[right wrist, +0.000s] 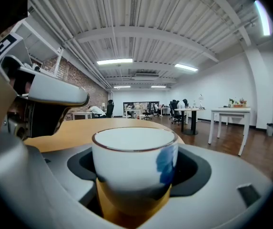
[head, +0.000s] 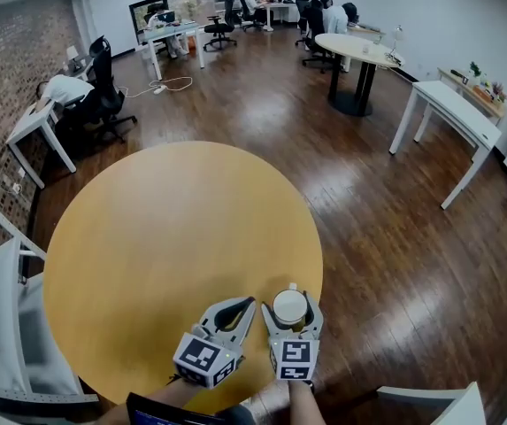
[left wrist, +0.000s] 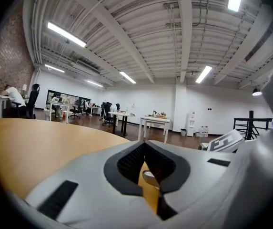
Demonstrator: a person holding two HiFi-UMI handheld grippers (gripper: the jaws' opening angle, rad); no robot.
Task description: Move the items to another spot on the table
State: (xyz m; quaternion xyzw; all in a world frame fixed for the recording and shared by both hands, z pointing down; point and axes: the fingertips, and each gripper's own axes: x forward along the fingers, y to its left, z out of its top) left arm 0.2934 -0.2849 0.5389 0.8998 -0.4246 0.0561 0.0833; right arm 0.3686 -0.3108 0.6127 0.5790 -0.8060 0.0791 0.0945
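A white cup (head: 289, 306) with a blue mark on its side (right wrist: 132, 163) sits between the jaws of my right gripper (head: 290, 301), near the front right edge of the round yellow table (head: 165, 237). The jaws wrap around its wall and are shut on it. I cannot tell whether the cup rests on the table or hangs just above it. My left gripper (head: 249, 303) is close beside it on the left, over the table's front. Its jaws (left wrist: 144, 144) meet at the tips with nothing between them.
A white chair (head: 5, 317) stands against the table's left side, and another chair's back (head: 452, 405) shows at the lower right. The table's rim runs just right of the cup, with wooden floor (head: 395, 264) beyond. Other desks and seated people are far off.
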